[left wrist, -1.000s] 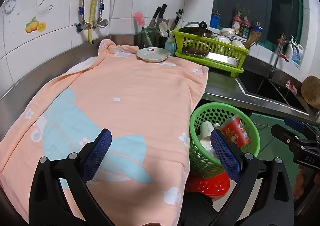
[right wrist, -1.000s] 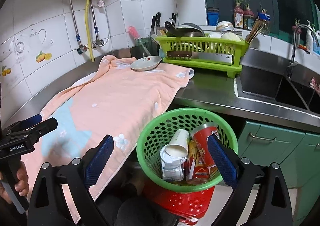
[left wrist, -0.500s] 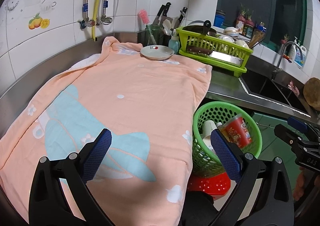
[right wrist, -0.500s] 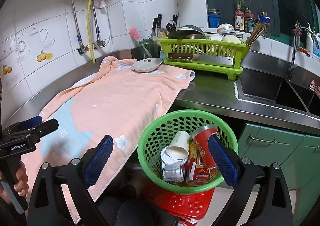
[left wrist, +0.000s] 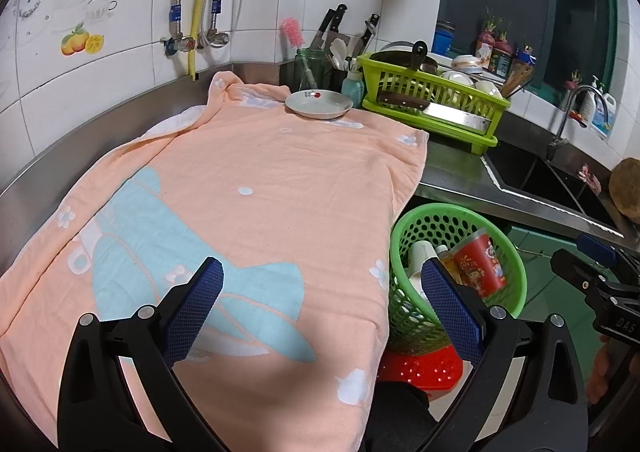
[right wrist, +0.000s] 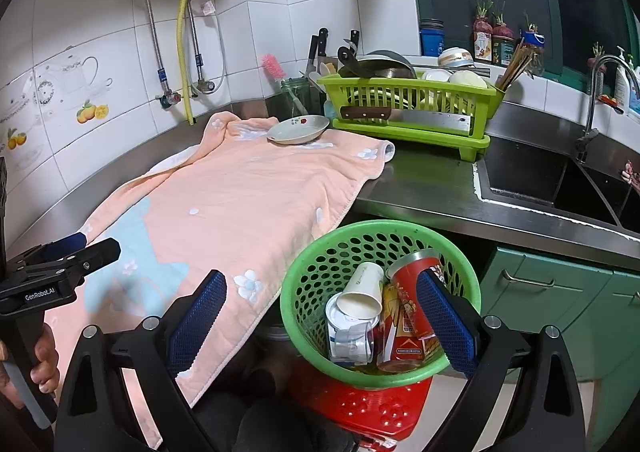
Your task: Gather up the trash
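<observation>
Left gripper (left wrist: 322, 294) jaws wide open and empty above peach towel (left wrist: 256, 187) on tabletop (right wrist: 424, 187), right gripper (right wrist: 320, 308) jaws wide open and empty, green basket (right wrist: 304, 284) between them holding paper cup (right wrist: 362, 290), red can (right wrist: 412, 284), crushed tin (right wrist: 348, 336).

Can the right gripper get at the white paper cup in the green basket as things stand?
Probably yes: the right gripper is open above the green basket, and the white paper cup lies on top, uncovered.
</observation>
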Demonstrator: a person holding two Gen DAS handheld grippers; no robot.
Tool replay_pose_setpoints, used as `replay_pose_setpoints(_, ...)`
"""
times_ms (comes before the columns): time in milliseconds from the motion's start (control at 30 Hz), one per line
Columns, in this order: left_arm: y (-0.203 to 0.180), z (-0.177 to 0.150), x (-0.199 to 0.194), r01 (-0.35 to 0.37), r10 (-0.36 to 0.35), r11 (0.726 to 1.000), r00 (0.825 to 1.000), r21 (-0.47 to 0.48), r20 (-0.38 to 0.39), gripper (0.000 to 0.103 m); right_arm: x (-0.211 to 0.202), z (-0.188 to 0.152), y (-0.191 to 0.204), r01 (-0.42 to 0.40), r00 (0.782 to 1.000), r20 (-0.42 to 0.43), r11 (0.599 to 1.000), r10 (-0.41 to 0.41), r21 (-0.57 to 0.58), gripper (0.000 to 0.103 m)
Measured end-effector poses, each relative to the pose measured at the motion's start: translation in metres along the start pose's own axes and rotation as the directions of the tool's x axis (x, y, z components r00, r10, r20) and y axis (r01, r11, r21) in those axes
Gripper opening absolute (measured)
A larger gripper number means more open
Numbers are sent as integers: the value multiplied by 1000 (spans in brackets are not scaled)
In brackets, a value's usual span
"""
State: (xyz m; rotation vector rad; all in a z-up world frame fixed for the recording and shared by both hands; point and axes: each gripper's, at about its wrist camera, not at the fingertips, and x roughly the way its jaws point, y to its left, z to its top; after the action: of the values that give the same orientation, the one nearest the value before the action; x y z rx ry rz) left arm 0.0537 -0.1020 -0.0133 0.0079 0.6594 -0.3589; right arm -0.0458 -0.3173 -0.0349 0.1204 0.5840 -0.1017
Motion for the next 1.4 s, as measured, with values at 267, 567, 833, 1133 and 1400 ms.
replay_pose_setpoints(267, 2, 0, -1, -5, 5, 1000, 1000, -7, 3, 98, 0, 1, 1, 0, 1000, 0, 1000, 0, 0, 92)
replay_pose_setpoints(567, 2, -1, -1, -6, 6, 1000, 1000, -10, -1, 98, 1, 0, 1, -1, 1000, -3, 1000, 1, 0, 92)
replay_pose_setpoints(833, 1, -2, -1, -7, 7, 1000, 1000, -9, 0, 98, 1, -2, 4, -1, 1000, -5, 1000, 1, -1, 93)
replay_pose_setpoints(1133, 1, -3, -2, 9, -9, 1000, 1000, -20, -2, 98, 1, -3, 5, -4, 1000, -6, 1000, 4, 1, 93)
replay_pose_setpoints(1400, 0, -4, -5, -3, 4, 999, 1000, -35, 10, 98, 2, -3, 6, -4, 1000, -7, 1000, 4, 1, 93)
